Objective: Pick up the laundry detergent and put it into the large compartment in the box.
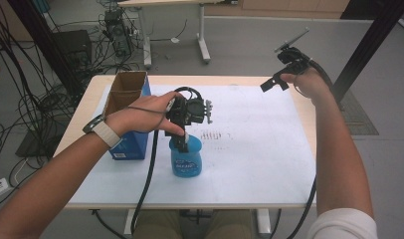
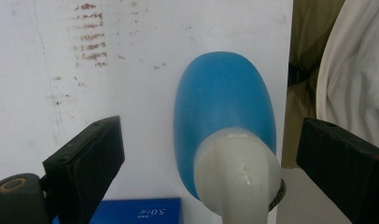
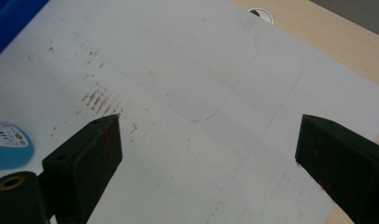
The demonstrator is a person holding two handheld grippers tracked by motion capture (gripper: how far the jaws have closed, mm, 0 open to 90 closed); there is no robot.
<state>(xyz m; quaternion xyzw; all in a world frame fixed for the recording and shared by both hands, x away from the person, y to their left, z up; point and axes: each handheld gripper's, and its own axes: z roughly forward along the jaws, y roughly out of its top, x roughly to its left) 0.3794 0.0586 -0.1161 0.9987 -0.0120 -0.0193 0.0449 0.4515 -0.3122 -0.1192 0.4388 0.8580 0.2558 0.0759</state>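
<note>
Both grippers gape — left gripper [image 2: 211,163] over blue bottle [image 2: 223,107].

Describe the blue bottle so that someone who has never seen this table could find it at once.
On the white sheet covering the table, look near the front edge, right of the open cardboard box. The blue bottle stands upright under the left gripper; its rounded blue body and whitish neck set it apart.

Blue bottle's [image 1: 187,160] neck — behind the left tool [image 1: 186,130]

- The open cardboard box [image 1: 126,107] blocks the worktop's [image 1: 269,164] left edge.
- The blue bottle [image 1: 186,158] stands near the front edge, just beside the box.
- Free room from the centre to the right edge.
</note>
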